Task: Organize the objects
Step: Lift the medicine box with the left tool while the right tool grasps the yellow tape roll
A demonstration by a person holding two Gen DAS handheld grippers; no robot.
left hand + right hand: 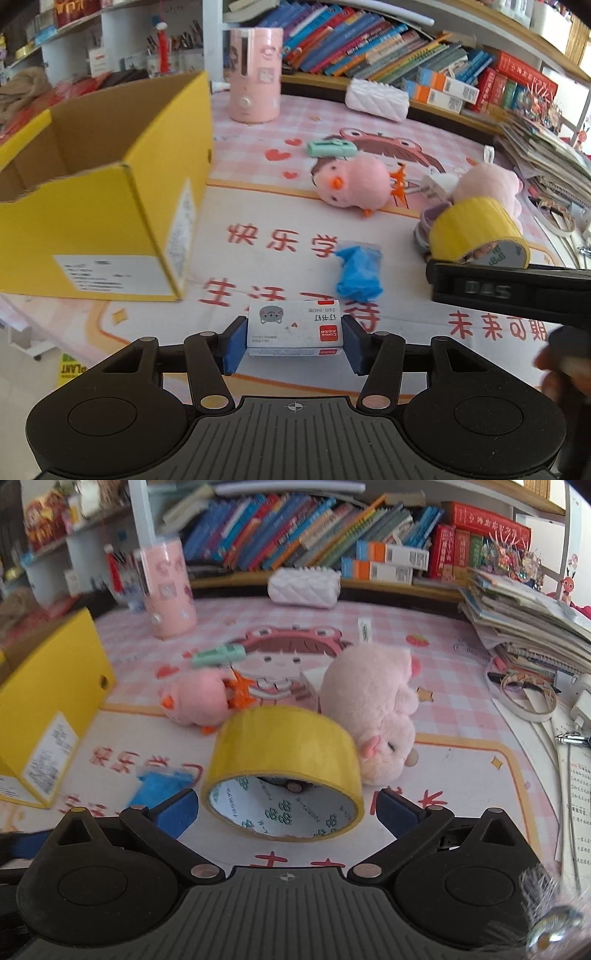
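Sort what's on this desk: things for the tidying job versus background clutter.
Job:
- white staple box, clamped in left gripper
- yellow tape roll, between open right gripper
- yellow cardboard box
- pink chick plush

Lying about:
- shelved books
- stacked papers

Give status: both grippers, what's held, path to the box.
Left gripper shut on staple box. Right gripper open around yellow tape roll, pads not touching. Yellow carton open at left, nothing between.
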